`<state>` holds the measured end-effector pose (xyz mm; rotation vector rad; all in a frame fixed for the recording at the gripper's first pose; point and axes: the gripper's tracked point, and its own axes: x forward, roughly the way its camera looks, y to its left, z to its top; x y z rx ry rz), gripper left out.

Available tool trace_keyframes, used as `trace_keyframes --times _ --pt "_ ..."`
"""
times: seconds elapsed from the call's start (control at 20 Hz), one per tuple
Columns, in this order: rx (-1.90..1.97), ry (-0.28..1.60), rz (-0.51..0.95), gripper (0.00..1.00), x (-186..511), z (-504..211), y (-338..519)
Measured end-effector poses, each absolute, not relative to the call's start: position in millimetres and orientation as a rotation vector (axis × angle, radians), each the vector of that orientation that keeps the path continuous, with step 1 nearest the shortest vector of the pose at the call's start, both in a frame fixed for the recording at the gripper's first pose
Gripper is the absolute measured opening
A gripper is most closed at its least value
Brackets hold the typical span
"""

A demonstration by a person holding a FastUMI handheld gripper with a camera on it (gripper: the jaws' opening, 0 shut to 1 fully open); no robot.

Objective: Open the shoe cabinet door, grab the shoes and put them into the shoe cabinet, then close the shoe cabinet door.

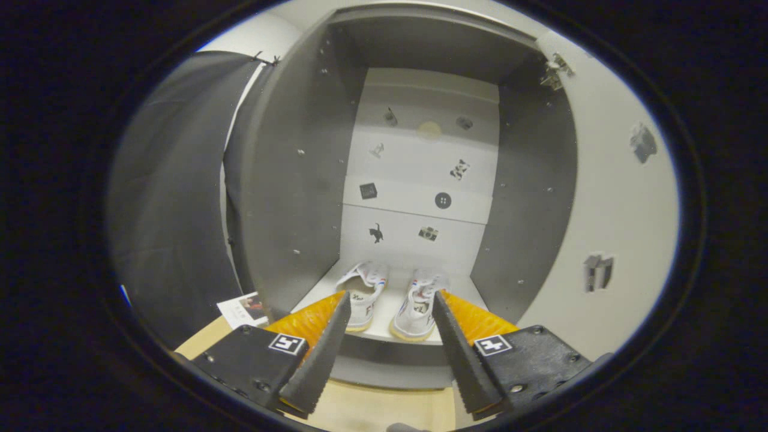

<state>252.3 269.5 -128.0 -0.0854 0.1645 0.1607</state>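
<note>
The tool's fingers (327,336) hide part of each shoe (365,295).

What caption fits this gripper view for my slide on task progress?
Open gripper faces the shoe cabinet, both white shoes on its bottom shelf, door open.

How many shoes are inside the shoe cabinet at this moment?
2. Both stand side by side on the bottom shelf of the shoe cabinet, beyond the open gripper: one shoe just past one fingertip, the other shoe just past the other. None seems hidden.
</note>
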Motion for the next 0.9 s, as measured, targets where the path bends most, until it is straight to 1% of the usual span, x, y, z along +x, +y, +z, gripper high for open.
trace_keyframes --times 0.05,0.1,0.3,0.55,0.8,0.9 --pt "-0.079 0.156 0.165 0.93 233.4 -122.0 271.1" --pt "-0.072 0.147 0.167 1.00 216.4 -117.5 272.0" --pt "-0.016 0.116 0.186 1.00 139.6 -96.7 269.7" --pt "0.015 0.059 0.179 1.00 48.9 -69.2 231.5" --pt "0.050 0.000 0.082 1.00 -18.9 -49.7 147.8" --pt "0.044 0.014 0.015 1.00 -39.0 -62.2 104.3"
